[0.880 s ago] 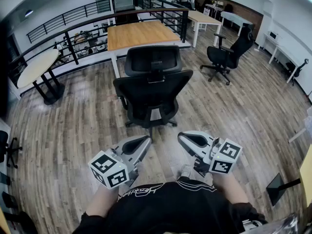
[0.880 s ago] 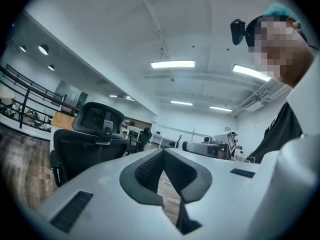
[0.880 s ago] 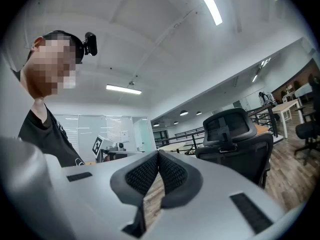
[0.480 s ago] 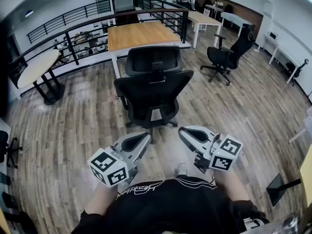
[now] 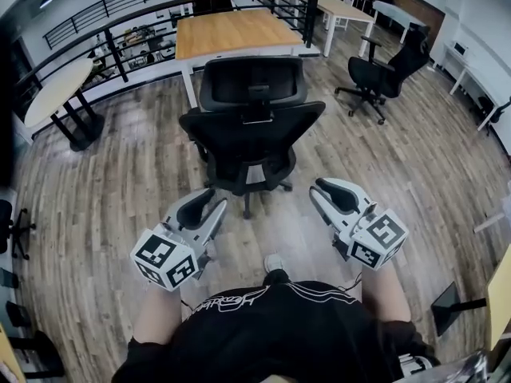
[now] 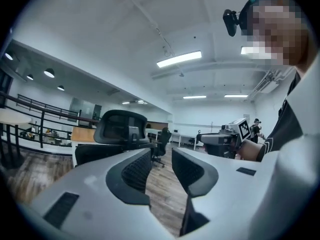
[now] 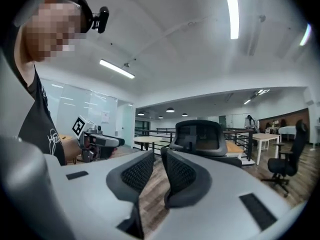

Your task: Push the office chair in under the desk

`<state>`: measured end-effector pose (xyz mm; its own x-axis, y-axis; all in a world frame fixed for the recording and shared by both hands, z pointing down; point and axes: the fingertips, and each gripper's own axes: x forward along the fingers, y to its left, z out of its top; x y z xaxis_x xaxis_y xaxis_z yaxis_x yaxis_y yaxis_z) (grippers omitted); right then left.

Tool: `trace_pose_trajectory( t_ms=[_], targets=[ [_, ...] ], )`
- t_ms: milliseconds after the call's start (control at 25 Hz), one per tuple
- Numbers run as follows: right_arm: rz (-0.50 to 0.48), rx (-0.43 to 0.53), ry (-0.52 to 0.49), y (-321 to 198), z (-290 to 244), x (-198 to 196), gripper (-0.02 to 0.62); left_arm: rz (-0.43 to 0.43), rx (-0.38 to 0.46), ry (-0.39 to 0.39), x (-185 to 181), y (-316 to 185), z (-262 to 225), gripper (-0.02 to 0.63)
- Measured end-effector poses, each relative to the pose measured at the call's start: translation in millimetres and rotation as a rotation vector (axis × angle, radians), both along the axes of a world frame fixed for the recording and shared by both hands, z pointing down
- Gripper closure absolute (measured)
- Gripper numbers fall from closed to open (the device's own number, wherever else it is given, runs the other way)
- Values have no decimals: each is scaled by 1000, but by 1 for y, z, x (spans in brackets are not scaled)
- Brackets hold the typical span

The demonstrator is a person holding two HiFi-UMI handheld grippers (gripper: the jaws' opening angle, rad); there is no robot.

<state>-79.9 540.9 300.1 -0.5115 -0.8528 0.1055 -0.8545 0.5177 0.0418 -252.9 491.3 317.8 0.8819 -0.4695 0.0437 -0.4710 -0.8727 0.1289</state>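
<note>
A black office chair (image 5: 251, 138) with a headrest stands on the wood floor, its back turned to me, facing the wooden desk (image 5: 231, 34). The chair's seat is outside the desk's edge. My left gripper (image 5: 206, 199) hovers behind the chair's left side, jaws open and empty. My right gripper (image 5: 323, 188) hovers behind its right side, jaws only slightly apart and empty. Neither touches the chair. In the left gripper view the chair (image 6: 122, 129) rises beyond the left gripper (image 6: 161, 156). The right gripper (image 7: 157, 156) points at the chair's headrest (image 7: 200, 136).
A second black office chair (image 5: 375, 70) stands at the back right. A round table (image 5: 52, 102) is at the left, with a black railing (image 5: 120, 38) behind the desk. More tables (image 5: 339, 10) sit further back. My shoe (image 5: 274, 263) is on the floor between the grippers.
Both grippers have moved forward toward the chair and spread further apart. The chair and desk now look nearer in the head view.
</note>
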Motion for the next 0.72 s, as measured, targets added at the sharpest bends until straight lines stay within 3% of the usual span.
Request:
trace_pose_trajectory(
  t_ms=[280,480,720],
  targets=[
    [66,-57,31,-100,30,73,390,-139,22,-155,22,-106,33,371],
    [85,-69,66,-168,43,117,347,-207,40,-239,39,-179,50,351],
    [80,-80,223,-237,59,152,339,-279,75,-361,40,-253,65,330]
  ],
)
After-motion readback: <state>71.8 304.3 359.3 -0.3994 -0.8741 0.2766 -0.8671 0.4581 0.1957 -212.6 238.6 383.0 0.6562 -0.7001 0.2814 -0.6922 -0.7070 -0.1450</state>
